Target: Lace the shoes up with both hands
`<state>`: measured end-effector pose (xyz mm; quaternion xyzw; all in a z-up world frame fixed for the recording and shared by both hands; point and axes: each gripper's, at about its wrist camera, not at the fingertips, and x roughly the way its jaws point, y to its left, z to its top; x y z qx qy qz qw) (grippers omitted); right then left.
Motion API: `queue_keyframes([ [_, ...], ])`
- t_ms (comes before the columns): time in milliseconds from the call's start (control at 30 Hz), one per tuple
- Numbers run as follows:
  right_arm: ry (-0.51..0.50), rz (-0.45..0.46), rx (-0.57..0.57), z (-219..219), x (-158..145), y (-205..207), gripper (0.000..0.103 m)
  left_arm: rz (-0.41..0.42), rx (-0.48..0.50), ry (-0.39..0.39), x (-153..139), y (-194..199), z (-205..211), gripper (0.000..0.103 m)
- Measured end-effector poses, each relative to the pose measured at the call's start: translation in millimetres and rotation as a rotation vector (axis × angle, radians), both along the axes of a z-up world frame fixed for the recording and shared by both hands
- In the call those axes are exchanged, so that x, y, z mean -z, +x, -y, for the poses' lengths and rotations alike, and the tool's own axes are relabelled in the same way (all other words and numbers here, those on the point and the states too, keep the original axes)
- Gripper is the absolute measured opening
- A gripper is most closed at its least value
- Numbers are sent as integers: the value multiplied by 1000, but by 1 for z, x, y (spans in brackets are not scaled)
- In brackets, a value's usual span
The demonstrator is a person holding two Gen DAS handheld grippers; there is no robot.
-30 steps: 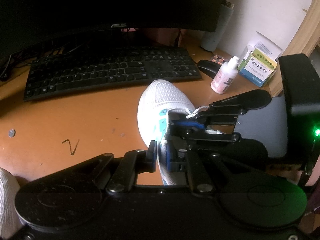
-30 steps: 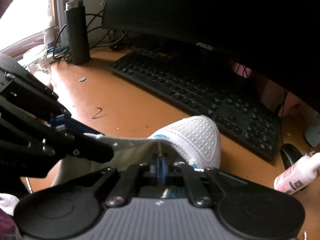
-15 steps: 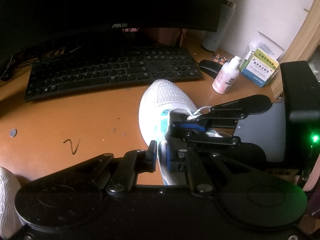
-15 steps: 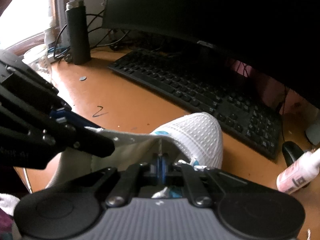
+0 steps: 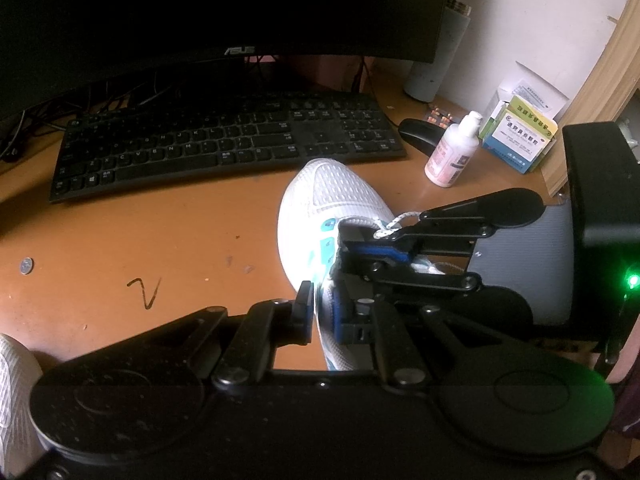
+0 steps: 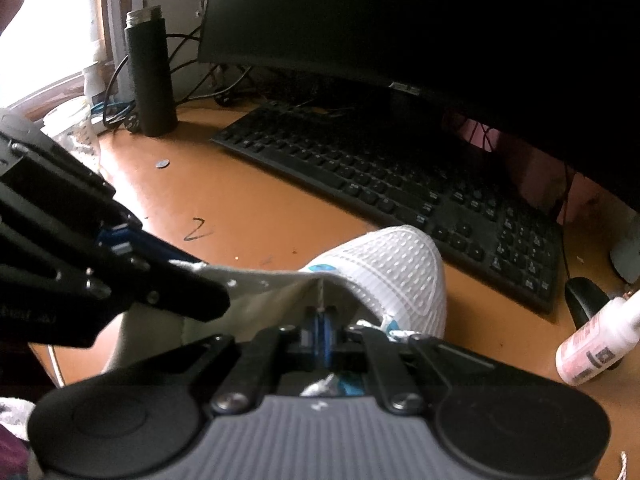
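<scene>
We see the white shoe [image 5: 336, 204] directly ahead of our left gripper [image 5: 320, 312], whose fingers pinch its near side wall; our right gripper [image 6: 320, 330], just right of the left, is pressed together on the white lace [image 5: 390, 226] at the eyelets. Beyond the shoe, the monitor [image 5: 224, 12] reads "ASUS". The shoe's long axis runs away from us, toe toward the keyboard [image 5: 224, 144].

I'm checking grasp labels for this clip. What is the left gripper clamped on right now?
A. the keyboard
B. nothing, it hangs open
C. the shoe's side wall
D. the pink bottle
C: in the left wrist view the left gripper has its two pads pressed on either side of the white shoe wall.
</scene>
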<state>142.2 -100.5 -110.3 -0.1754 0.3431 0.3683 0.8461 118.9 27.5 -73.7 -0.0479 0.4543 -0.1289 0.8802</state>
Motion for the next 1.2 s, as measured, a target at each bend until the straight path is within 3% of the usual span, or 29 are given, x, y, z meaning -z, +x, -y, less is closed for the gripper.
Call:
queue_keyframes([
  [700,50,17,38,-4,-5,5,3,1,7,6,-2,-13,8,8],
  [867,45,27,24,-5,-4,6,3,14,-5,-37,-15,-16,2,20],
  [1200,49,60,6,-5,-3,2,3,62,-63,-62,-12,7,-3,21],
])
